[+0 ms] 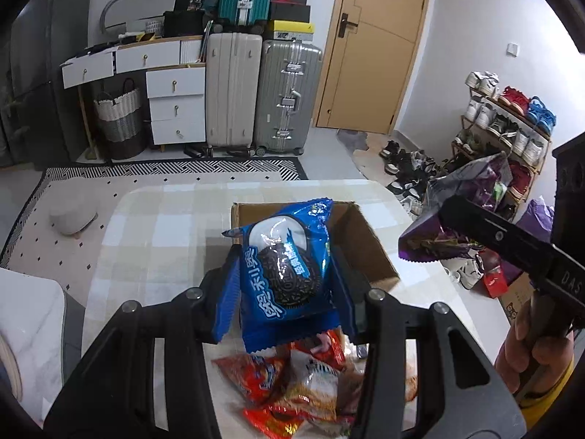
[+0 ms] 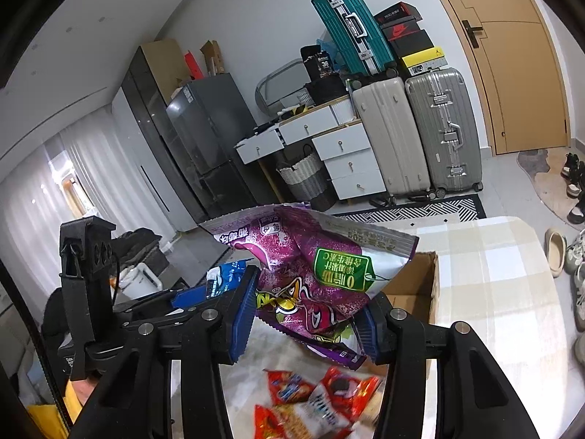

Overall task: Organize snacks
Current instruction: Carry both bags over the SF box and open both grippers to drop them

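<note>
Left gripper (image 1: 289, 289) fingers clamp a blue cookie packet (image 1: 285, 256) above the cardboard box (image 1: 365, 241); right gripper (image 2: 310, 311) fingers clamp a purple snack bag (image 2: 310, 256) nearby; red snack packets (image 1: 292, 384) lie heaped on the checked table (image 1: 164, 226).

A blue cookie packet (image 1: 283, 267) with white lettering; a purple snack bag (image 2: 310, 274) bearing a green label; red packets (image 1: 292, 384) on a beige-and-white checked tablecloth (image 1: 164, 226).

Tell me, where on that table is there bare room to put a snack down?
Bare checked tablecloth lies left of the cardboard box, and more beyond the box toward the far edge. The near edge is crowded with a heap of red snack packets.
</note>
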`<state>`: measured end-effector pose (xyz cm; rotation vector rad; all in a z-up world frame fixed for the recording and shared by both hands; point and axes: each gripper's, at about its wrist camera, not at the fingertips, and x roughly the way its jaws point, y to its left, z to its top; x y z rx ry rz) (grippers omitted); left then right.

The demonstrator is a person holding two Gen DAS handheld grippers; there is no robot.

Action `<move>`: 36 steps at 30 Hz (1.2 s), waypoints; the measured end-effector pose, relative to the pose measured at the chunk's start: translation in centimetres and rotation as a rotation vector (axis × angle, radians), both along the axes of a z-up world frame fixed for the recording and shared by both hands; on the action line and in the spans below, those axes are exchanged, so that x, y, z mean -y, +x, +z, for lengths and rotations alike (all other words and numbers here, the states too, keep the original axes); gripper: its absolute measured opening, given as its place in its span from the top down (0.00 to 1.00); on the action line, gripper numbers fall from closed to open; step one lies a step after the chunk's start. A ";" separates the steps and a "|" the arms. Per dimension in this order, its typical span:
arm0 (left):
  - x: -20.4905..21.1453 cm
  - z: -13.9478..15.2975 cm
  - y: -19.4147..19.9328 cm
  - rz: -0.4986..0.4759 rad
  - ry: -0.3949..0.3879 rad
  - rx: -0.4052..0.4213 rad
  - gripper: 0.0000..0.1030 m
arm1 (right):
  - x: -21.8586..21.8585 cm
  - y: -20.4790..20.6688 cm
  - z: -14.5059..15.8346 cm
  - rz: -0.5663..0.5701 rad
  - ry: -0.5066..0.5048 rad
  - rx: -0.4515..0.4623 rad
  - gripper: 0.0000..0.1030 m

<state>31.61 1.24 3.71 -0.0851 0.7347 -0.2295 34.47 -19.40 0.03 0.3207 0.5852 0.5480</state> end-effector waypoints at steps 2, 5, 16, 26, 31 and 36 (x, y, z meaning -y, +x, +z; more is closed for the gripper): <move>0.3 -0.6 2.4 0.001 0.001 -0.023 0.59 | 0.0 1.2 -0.4 -0.007 -0.002 -0.005 0.53; 1.2 -1.8 5.4 -0.003 0.018 -0.054 0.59 | -0.3 3.1 -1.4 -0.014 -0.017 -0.023 0.53; 3.8 -6.8 14.5 -0.025 0.061 -0.142 0.59 | -0.8 7.5 -6.4 -0.048 -0.080 -0.127 0.53; 5.2 -12.8 18.5 -0.045 0.081 -0.203 0.59 | -2.0 10.3 -10.0 -0.045 -0.132 -0.214 0.53; 5.7 -16.1 21.0 -0.061 0.092 -0.252 0.59 | -2.4 11.4 -11.6 -0.037 -0.161 -0.262 0.53; 6.1 -19.0 21.8 -0.076 0.099 -0.278 0.59 | -2.8 11.9 -12.5 -0.036 -0.190 -0.284 0.52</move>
